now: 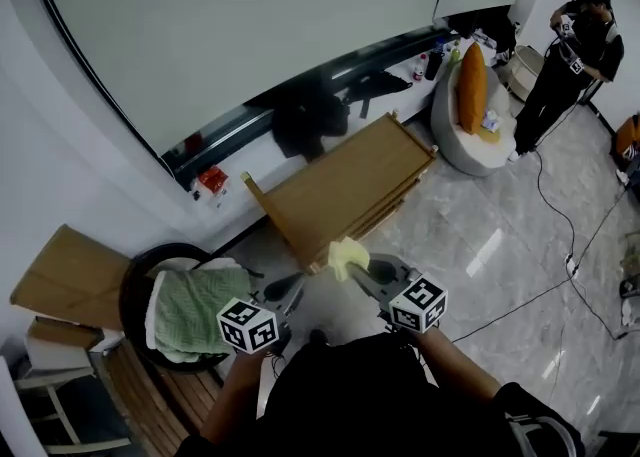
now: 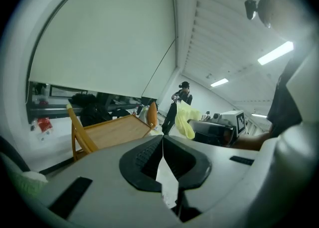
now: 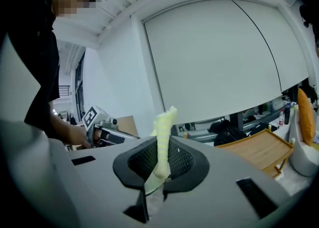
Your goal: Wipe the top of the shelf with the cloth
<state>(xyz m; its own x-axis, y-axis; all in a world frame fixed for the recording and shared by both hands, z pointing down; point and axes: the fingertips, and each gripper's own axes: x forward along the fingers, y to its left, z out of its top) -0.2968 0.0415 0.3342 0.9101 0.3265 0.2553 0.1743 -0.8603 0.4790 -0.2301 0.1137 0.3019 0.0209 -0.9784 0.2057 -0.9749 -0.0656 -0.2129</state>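
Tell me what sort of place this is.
Probably an office-like room used for recording: glossy tiled floor, a wide roller blind, and a cable trailing near a second person beside a grey armchair.

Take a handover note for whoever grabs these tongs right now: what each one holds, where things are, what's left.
Left tongs: shut, empty, beside the right.
Right tongs: shut on the yellow cloth, held in the air by the shelf's near corner.
Wooden shelf: just ahead, top bare.
Done: cloth in grip.
Left: lower the cloth and wipe the whole top.
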